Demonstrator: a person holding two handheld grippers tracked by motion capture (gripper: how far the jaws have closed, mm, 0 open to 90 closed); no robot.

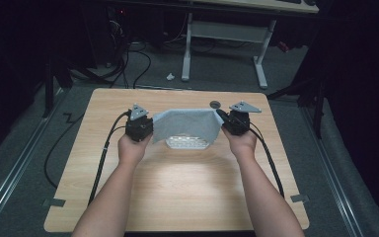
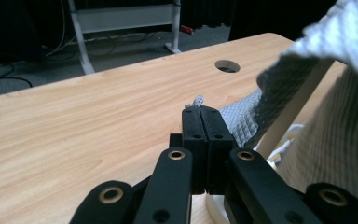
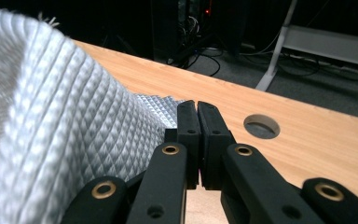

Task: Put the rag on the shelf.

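A grey waffle-weave cloth (image 1: 185, 123) hangs stretched between my two grippers above the middle of the wooden table (image 1: 177, 197). My left gripper (image 1: 150, 126) is shut on the cloth's left corner; a tuft of cloth (image 2: 242, 121) pokes out past the closed left gripper (image 2: 200, 109). My right gripper (image 1: 222, 116) is shut on the right corner, and the cloth (image 3: 74, 126) drapes away to the left of the right gripper (image 3: 196, 105). Under the cloth sits a white basket-like object (image 1: 187, 143), partly hidden, with its white rim (image 2: 279, 149) showing beneath the fabric.
A round cable hole (image 1: 215, 103) lies in the table just behind the cloth. Beyond the table's far edge are a white-legged desk frame (image 1: 187, 49) and loose cables (image 1: 138, 64) on the grey floor. Bare tabletop extends toward the person's forearms.
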